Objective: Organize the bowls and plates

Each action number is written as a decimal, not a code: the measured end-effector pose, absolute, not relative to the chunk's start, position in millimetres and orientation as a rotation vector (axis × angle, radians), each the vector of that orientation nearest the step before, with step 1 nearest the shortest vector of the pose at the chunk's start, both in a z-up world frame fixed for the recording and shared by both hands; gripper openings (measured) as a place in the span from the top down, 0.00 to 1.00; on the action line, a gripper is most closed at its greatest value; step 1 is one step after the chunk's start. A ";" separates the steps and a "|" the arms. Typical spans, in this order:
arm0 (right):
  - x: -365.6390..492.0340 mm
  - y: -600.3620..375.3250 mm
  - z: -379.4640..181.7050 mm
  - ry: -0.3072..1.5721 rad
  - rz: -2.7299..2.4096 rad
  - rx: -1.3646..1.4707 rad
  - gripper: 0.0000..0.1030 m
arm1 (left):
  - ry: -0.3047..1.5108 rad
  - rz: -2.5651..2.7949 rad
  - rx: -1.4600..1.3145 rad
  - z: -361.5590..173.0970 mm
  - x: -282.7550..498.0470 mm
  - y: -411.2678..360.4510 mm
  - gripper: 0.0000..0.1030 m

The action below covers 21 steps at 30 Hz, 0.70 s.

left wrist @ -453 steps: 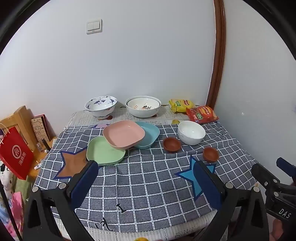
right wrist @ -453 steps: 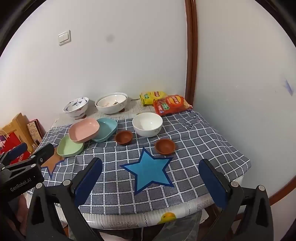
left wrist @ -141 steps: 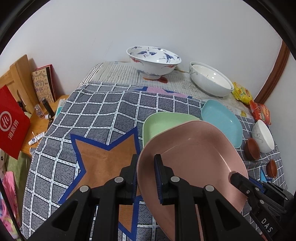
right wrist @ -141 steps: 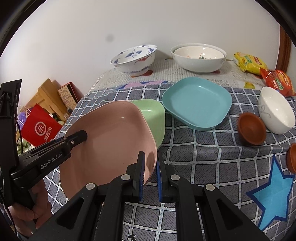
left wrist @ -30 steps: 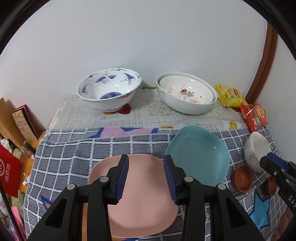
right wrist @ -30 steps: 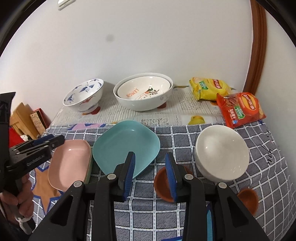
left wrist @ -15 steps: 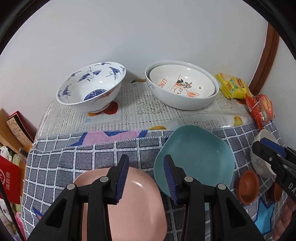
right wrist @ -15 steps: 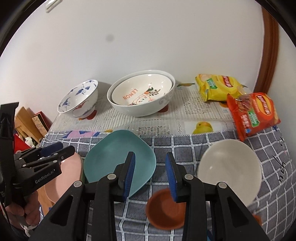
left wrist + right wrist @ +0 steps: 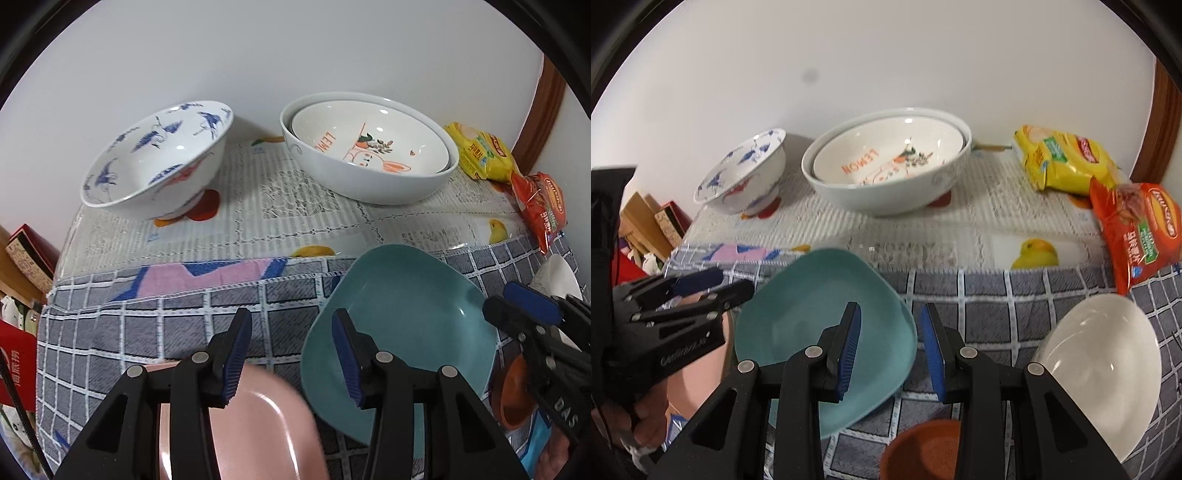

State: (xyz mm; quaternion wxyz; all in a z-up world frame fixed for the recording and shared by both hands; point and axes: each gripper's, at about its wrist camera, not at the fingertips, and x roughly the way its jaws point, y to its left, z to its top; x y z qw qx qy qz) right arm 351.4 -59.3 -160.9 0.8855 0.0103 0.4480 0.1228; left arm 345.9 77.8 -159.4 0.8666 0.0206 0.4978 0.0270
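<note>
A teal square plate (image 9: 406, 325) (image 9: 820, 325) lies on the checked cloth. My left gripper (image 9: 291, 354) hangs over the plate's left rim; its jaws are opening, and the rim shows by the right pad untouched. My right gripper (image 9: 891, 350) stands open over the plate's right rim, which shows between its pads without being pressed. Low in the left wrist view lies a pink plate (image 9: 251, 424), partly hidden by the gripper. Each gripper shows in the other's view: the right gripper (image 9: 535, 332) and the left gripper (image 9: 683, 291).
At the back by the wall stand a blue-patterned bowl (image 9: 159, 162) and two nested white bowls (image 9: 369, 147). Yellow (image 9: 1063, 162) and red (image 9: 1137, 229) snack packets lie at the back right. A white bowl (image 9: 1100, 369) and a brown dish (image 9: 923, 450) sit right of the teal plate.
Both grippers have moved forward and down toward the teal plate, which now looks larger. The pink plate has slid to the bottom of the left view. The left jaws stand slightly wider.
</note>
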 end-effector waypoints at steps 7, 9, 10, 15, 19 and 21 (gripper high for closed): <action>352.8 -57.8 -168.1 0.941 0.254 -0.002 0.67 | 1.066 0.013 0.039 -173.5 354.3 70.2 0.58; 354.3 -56.5 -170.5 0.945 0.250 -0.006 0.67 | 1.071 0.014 0.046 -176.8 356.0 68.9 0.58; 355.1 -56.2 -171.2 0.946 0.248 -0.006 0.67 | 1.071 0.013 0.048 -178.5 356.9 68.4 0.58; 358.7 -52.0 -179.3 0.953 0.210 -0.047 0.67 | 1.072 -0.007 0.030 -183.5 360.0 69.5 0.59; 359.5 -48.0 -183.8 0.955 0.211 -0.064 0.73 | 1.071 -0.015 0.047 -185.8 361.0 68.2 0.68; 360.2 -45.4 -186.5 0.958 0.206 -0.075 0.77 | 1.074 -0.021 0.043 -187.5 361.9 68.7 0.73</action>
